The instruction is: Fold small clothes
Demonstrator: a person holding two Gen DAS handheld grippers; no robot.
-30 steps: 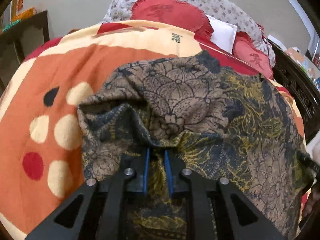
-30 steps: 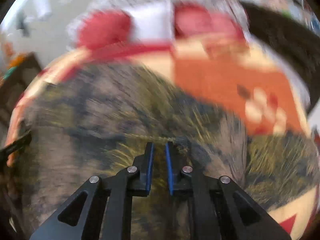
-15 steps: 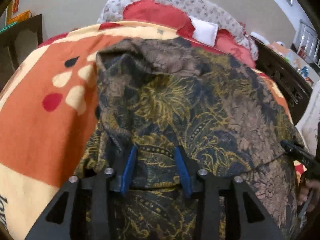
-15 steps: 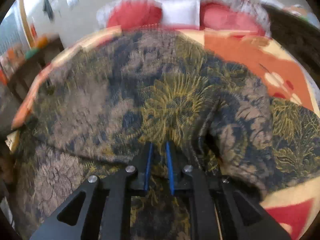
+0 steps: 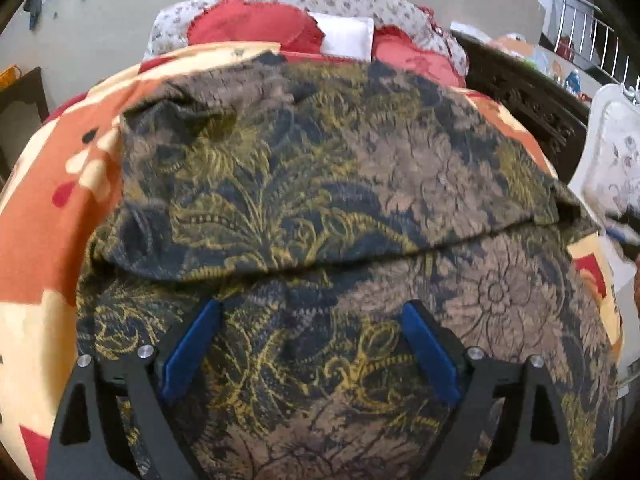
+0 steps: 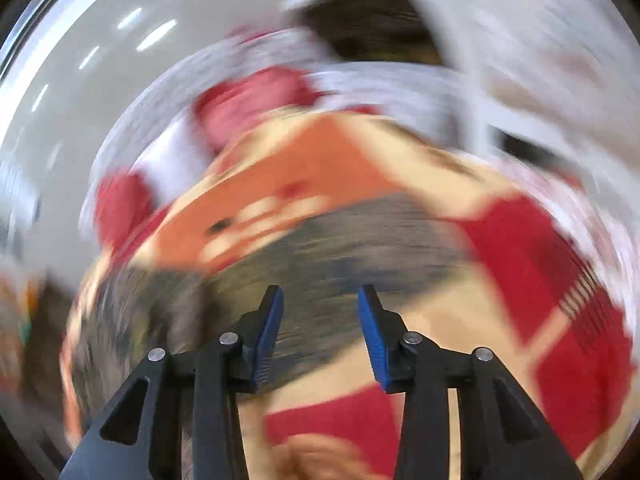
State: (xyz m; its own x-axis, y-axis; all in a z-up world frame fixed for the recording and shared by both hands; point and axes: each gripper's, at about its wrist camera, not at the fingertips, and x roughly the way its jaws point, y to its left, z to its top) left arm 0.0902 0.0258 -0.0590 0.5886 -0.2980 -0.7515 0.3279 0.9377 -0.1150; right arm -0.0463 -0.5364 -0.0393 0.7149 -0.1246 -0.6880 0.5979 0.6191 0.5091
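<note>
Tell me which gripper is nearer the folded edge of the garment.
Left. The left gripper hangs open just short of the garment's folded edge; the right gripper, open, has swung aside over the blanket.

The left gripper (image 5: 310,316) and the right gripper (image 6: 320,300) have just been opening, fingers empty.

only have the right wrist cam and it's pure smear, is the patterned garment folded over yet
Observer: Yes. The patterned garment has its far part laid back over the near part. The fold edge runs across just beyond the left gripper.
Operator: left one holding it
Observer: No. Its jaws have just been opening, and the fingers stand wide apart over the cloth, pinching nothing.
Operator: fold tidy
Observer: Not quite. The top layer's far left corner looks rumpled, next to the orange blanket.
</note>
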